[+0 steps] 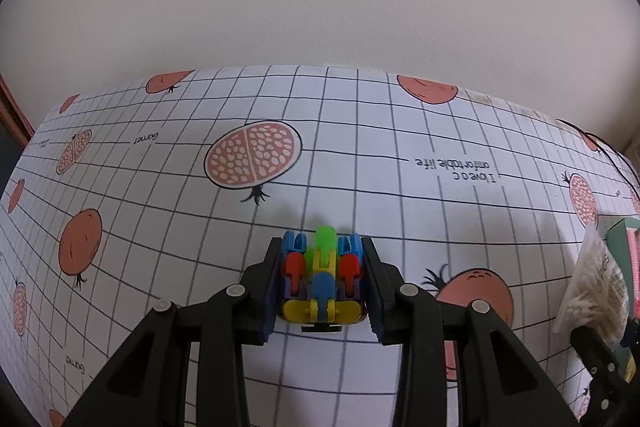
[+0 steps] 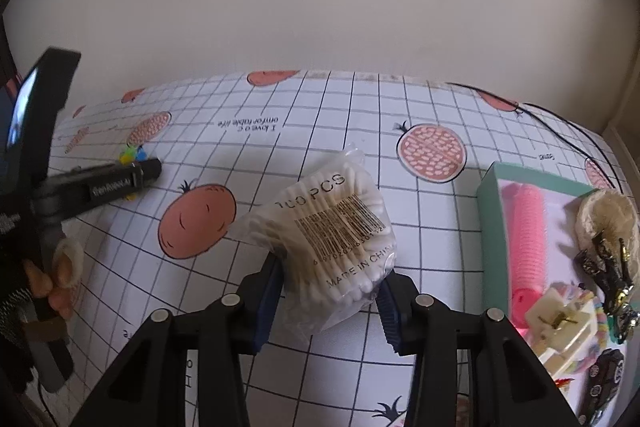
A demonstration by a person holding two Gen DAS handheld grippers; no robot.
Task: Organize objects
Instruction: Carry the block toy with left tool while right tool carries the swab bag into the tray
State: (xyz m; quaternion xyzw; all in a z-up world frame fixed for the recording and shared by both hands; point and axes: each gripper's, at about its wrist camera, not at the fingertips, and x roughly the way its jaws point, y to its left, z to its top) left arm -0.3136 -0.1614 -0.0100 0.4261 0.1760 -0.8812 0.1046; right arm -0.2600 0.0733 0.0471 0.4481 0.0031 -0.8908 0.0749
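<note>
Toy blocks (image 1: 322,281), a small build of blue, red, green and yellow pieces, are clamped between the pads of the left tool (image 1: 322,283) at the lower centre of the left wrist view, resting on the worktop (image 1: 160,211), which is covered by a white grid cloth printed with pomegranates. At the right edge of that view a bag of cotton swabs (image 1: 592,291) is seen. In the right wrist view, a gloved hand (image 2: 44,287) is seen at the lower left, holding the handle of the left tool. At the centre, the bag of cotton swabs is gripped by the right tool (image 2: 332,291). At the right, a teal box (image 2: 490,183) sits on the worktop, holding a pink roller (image 2: 526,243), a cream hair clip (image 2: 560,319) and a small black toy car (image 2: 606,375).
</note>
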